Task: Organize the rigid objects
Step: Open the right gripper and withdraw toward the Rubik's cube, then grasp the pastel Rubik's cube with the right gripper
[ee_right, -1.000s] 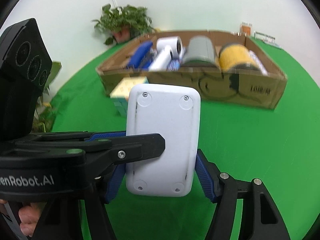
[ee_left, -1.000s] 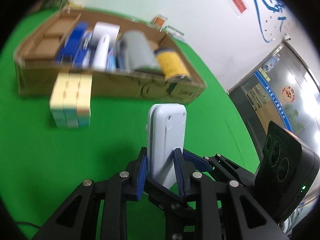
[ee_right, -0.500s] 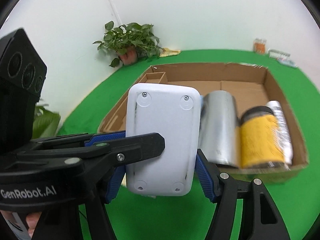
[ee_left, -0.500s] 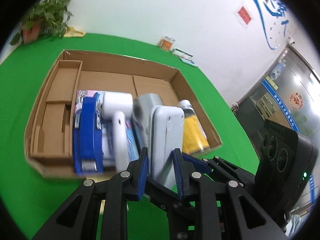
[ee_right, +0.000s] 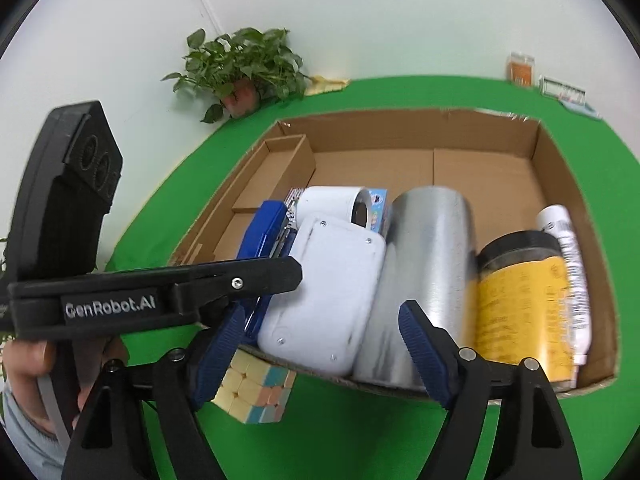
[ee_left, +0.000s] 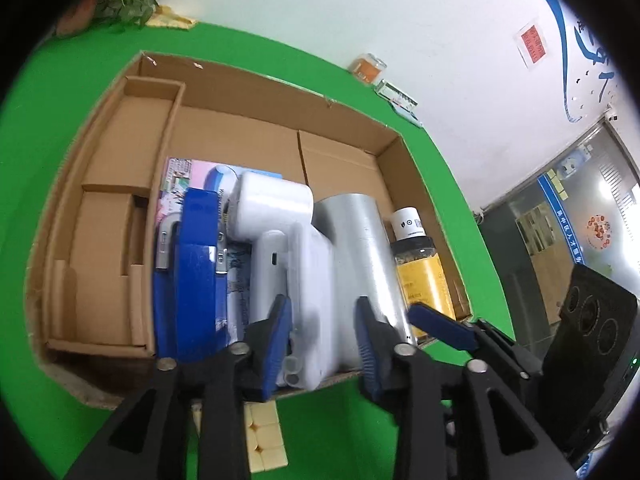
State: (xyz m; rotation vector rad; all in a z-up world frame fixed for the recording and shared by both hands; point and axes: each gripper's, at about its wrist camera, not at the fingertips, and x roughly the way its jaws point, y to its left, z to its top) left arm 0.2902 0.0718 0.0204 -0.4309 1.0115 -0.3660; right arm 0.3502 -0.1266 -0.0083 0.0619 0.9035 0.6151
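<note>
Both grippers over the near wall of the open brown cardboard box (ee_left: 248, 132), which sits on the green table cover (ee_right: 592, 132).

White rectangular plastic device with screwed back plate (ee_right: 324, 296): lies tilted in the box, wedged between the blue stapler (ee_right: 264, 232) and the silver metal cylinder (ee_right: 424, 264), its near end resting at the box's front wall. In the left wrist view the same device (ee_left: 312, 292) is seen edge-on.

Left gripper (ee_left: 322, 332): jaws spread. The device sits in the gap between the blue pads; the left pad is close against its side, the right pad stands apart from it, with the silver cylinder (ee_left: 360, 256) just behind. Not pinched.

Right gripper (ee_right: 320, 336): jaws spread wide. The device's lower end sits between them; left pad near its lower corner, right pad clear of it and in front of the silver cylinder. No grip visible.

Other box contents, left to right: white cylindrical gadget with handle (ee_left: 272, 204) lying on a printed card, stapler (ee_left: 198, 272), then beyond the cylinder a yellow-labelled jar with black lid (ee_right: 520, 292) and a white tube (ee_right: 568, 264) along the right wall.

Outside the box, touching or just before its front wall: pastel puzzle cube (ee_right: 256, 392), below the left jaw of the right gripper.
</note>
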